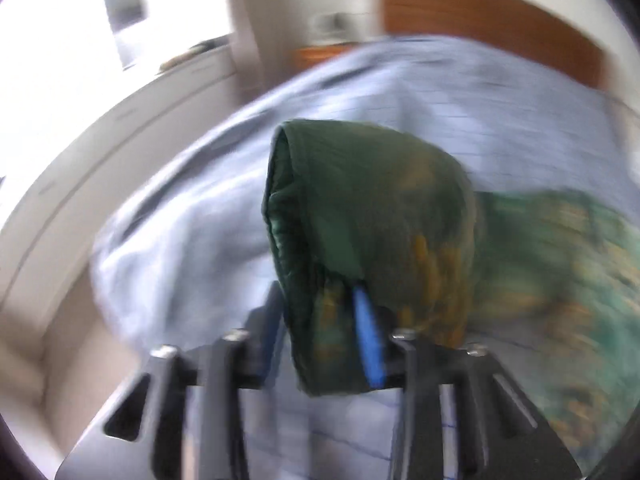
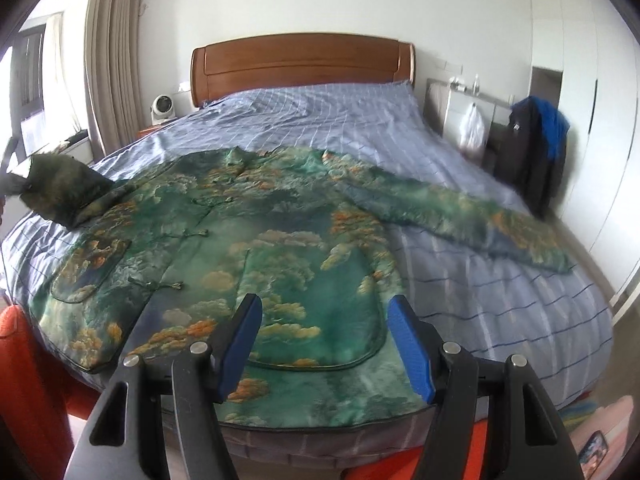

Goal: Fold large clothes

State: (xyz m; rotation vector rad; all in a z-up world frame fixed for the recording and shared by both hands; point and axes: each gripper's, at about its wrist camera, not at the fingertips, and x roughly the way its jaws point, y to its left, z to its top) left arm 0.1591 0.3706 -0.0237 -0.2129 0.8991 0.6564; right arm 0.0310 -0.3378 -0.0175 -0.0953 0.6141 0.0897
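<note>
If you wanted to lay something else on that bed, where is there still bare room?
The bare bedspread between the headboard and the jacket's collar is free, as is the strip on the right below the outstretched sleeve. The near half is crowded: the jacket covers it, and the left gripper is lifting the other sleeve at the left edge.

Blurry view – left gripper (image 1: 326, 320) clamps dark green sleeve cuff (image 1: 352, 208) w/ blue pads, above pale blue bedsheet (image 1: 180, 240).
</note>
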